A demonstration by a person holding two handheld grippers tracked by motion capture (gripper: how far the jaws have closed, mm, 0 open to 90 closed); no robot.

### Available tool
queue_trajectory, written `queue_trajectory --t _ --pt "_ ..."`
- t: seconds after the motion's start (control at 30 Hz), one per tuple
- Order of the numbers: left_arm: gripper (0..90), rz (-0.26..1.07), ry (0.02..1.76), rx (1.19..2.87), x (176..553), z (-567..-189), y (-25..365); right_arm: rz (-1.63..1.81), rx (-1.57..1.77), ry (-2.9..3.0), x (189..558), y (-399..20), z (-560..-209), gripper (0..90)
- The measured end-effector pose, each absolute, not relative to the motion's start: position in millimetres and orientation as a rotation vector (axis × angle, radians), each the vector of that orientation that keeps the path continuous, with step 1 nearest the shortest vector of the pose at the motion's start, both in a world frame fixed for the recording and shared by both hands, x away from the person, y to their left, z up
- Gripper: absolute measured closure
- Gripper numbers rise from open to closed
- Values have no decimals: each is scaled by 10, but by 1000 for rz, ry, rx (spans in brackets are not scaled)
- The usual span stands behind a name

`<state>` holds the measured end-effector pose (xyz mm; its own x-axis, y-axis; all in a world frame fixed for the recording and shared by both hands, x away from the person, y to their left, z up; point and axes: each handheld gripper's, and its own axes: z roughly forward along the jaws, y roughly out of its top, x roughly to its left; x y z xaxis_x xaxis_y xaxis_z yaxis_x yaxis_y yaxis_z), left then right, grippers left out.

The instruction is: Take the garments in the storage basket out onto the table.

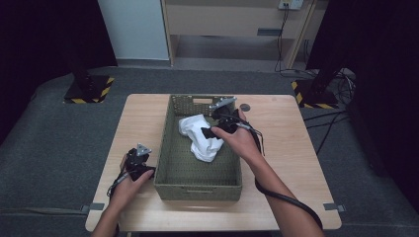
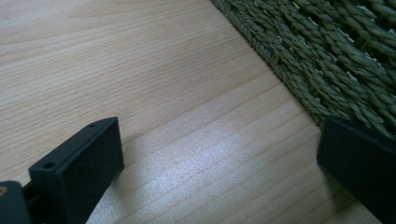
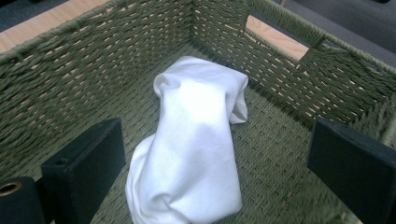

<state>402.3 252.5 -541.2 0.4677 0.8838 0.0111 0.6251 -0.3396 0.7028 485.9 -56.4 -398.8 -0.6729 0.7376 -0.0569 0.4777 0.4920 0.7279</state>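
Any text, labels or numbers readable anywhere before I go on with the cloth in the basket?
None. No readable text on the basket, the white cloth, the table or either gripper.
Yellow-black hazard stripes edge the stand bases on the floor: a marking, not words.

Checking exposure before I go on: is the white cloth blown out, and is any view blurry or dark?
Right gripper view: the white cloth glares, folds partly washed out. Left gripper view: the table has a soft sheen, jaws slightly blurred. High view: dim surroundings, the basket readable.
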Motion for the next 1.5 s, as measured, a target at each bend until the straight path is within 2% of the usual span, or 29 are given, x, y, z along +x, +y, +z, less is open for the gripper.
queue_trajectory --t 0.57,1.5 --pt "0 526 1249 2081 4023 -5412 2524 970 1054 2397 5059 -404 -4128 35" --pt "0 525 1247 2083 4024 -5412 2525 956 1105 2419 5162 -312 -4329 32"
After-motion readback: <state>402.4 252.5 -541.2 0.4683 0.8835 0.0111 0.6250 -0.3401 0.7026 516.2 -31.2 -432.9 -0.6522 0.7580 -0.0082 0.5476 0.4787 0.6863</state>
